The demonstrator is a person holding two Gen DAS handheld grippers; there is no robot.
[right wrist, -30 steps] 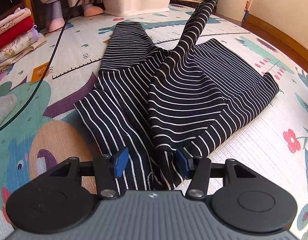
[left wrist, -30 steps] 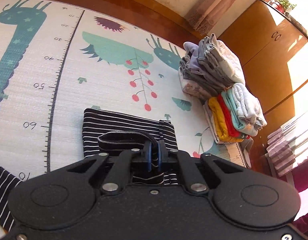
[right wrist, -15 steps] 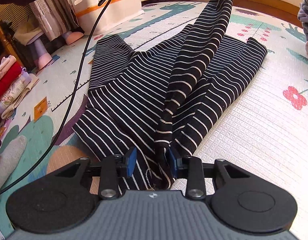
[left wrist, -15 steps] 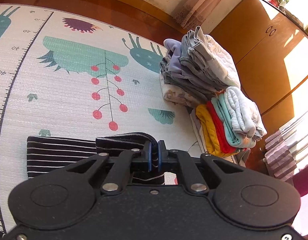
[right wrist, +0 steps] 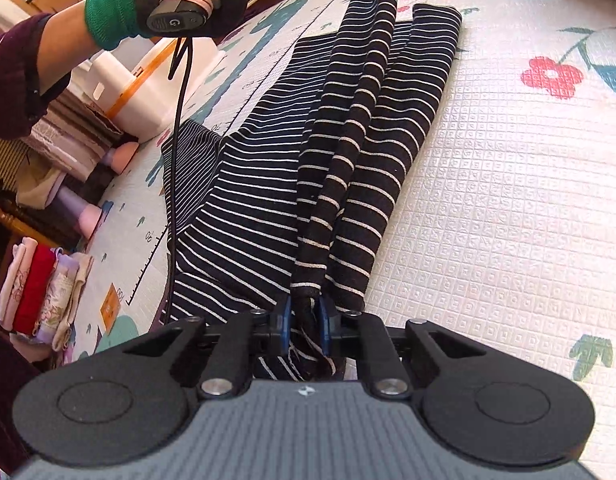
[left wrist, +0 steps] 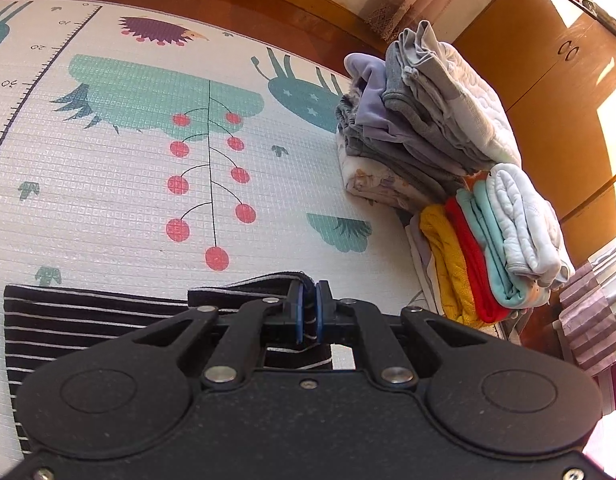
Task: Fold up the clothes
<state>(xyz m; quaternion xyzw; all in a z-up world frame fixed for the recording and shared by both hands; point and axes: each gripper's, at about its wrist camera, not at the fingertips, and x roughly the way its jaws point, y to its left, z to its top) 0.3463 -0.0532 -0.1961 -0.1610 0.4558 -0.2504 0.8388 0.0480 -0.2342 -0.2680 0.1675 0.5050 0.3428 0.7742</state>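
Striped garment (right wrist: pixel 340 132) lies partly on the play mat (right wrist: pixel 508 200), stretched taut between us: our left gripper (left wrist: pixel 309 312) pinches one end, our right gripper (right wrist: pixel 303 326) clamps the other (folded piles (left wrist: pixel 448 128) sit nearby).

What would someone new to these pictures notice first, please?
The black garment with thin white stripes stretches taut across the cartoon-printed play mat, pinched at one end by the right gripper and at the other by the left gripper. Two stacks of folded clothes stand at the mat's edge, beyond the left gripper.
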